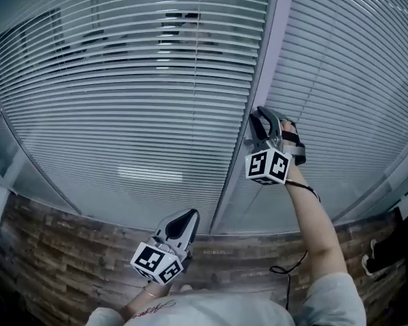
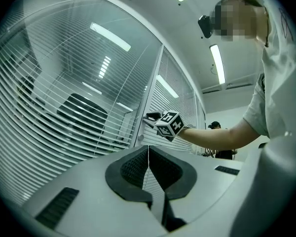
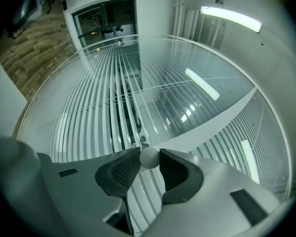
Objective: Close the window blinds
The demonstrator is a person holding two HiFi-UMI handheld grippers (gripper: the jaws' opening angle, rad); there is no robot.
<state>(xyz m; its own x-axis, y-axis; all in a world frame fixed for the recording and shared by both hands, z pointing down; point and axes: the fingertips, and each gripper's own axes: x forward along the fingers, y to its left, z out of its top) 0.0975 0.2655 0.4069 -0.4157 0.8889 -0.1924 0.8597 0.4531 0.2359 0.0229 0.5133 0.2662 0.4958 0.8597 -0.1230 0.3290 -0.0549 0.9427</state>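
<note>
Right gripper (image 1: 261, 116): raised at arm's length, its two jaws clamped from either side on a small round white knob (image 3: 149, 156).
Knob: sits on the pale upright post (image 1: 264, 66) right at the gripper's tips.
Post: runs up and down past the gripper and separates two glass panes.
Window blinds (image 1: 136, 107): just to the left of the gripper behind the glass; the white slats lie level with gaps between them, and dark shapes show through.
Second set of blinds (image 1: 357, 80): just to the right of the gripper, on the other side of the post, with slats that look packed closer.
Arm (image 1: 314, 216): bare, reaching from the person's shoulder up to the gripper.
Left gripper (image 1: 190, 214): well below the right one and to its left, jaws pressed together with nothing between them, pointing at the glass without touching it.
Floor (image 1: 54, 257): wood-patterned planks far beneath both grippers, along the foot of the glass.
</note>
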